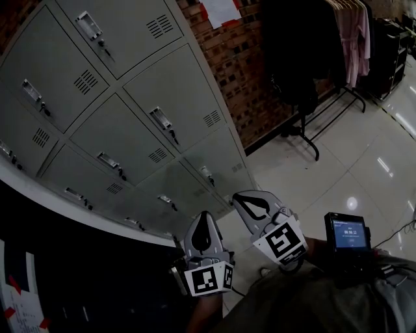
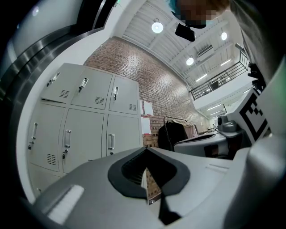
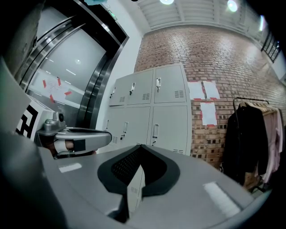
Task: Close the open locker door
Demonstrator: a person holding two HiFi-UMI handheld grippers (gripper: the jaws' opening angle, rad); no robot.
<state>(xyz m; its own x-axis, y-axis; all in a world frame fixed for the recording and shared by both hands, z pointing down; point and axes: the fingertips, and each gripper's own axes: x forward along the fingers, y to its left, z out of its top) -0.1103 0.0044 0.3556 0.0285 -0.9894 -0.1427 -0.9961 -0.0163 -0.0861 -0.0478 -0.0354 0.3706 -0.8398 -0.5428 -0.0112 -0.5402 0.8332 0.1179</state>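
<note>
A bank of grey lockers (image 1: 130,97) fills the upper left of the head view, and every door I can see there lies flush. The same lockers (image 3: 152,112) stand ahead in the right gripper view and in the left gripper view (image 2: 85,120). My left gripper (image 1: 203,214) is low in the middle, well short of the lockers, jaws shut with nothing between them (image 2: 145,150). My right gripper (image 1: 235,196) is just to its right, also shut and empty (image 3: 139,146). Neither touches a door.
A red brick wall (image 1: 240,71) with papers pinned to it (image 1: 221,10) adjoins the lockers. A black clothes rack (image 1: 312,84) with dark and pink garments stands on the glossy floor (image 1: 364,162). A small device with a lit screen (image 1: 348,235) is at lower right.
</note>
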